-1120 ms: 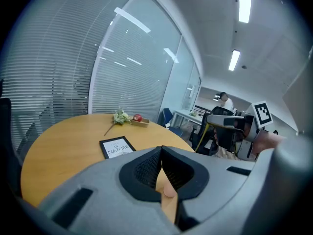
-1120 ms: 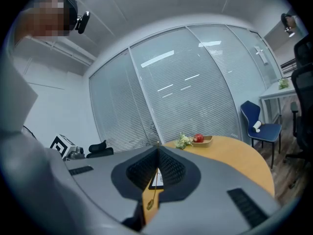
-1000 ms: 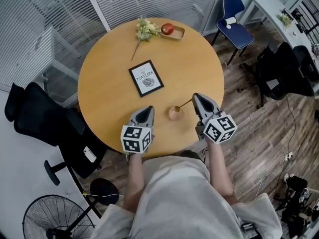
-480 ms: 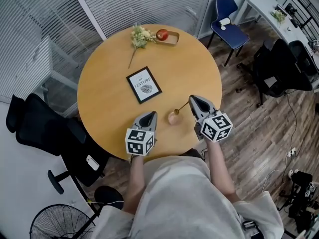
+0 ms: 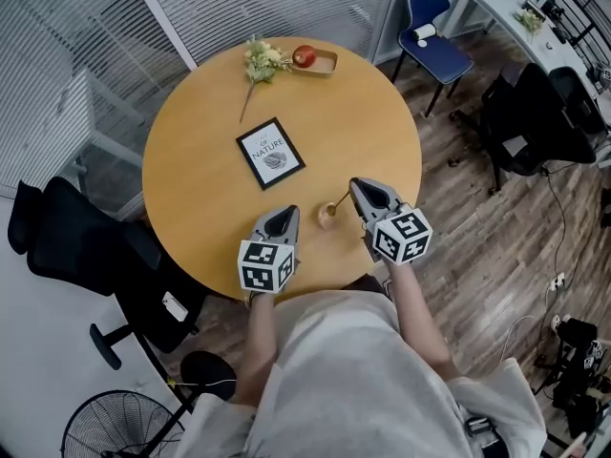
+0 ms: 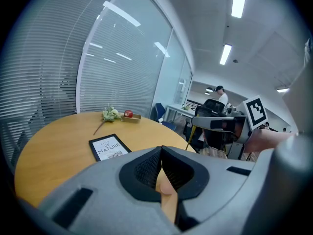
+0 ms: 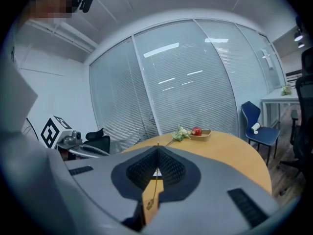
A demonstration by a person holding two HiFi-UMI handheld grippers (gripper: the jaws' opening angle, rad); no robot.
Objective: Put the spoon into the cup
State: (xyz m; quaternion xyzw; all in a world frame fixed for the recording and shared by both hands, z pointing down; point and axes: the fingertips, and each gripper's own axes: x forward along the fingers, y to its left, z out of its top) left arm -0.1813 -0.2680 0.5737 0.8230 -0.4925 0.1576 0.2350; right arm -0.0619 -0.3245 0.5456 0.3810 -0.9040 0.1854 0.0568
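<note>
On the round wooden table (image 5: 210,189) near its front edge stands a small pinkish cup (image 5: 328,218). A thin gold spoon (image 5: 340,203) slants from the cup up to my right gripper (image 5: 354,187), just right of it. In the right gripper view the right gripper (image 7: 157,148) is shut on the spoon (image 7: 152,187), whose handle runs between the pads. In the left gripper view the spoon (image 6: 191,136) hangs from the right gripper's tip. My left gripper (image 5: 284,214) hovers left of the cup, apart from it. In its own view the left gripper (image 6: 161,150) has its jaws together and holds nothing.
A framed print (image 5: 271,153) lies mid-table. Dried flowers (image 5: 256,63) and a wooden tray with a red apple (image 5: 310,59) sit at the far edge. A blue chair (image 5: 431,36) and black office chairs (image 5: 67,246) ring the table.
My right gripper has sunk a little with the spoon and drawn closer to the cup. The left gripper has stayed where it was.
</note>
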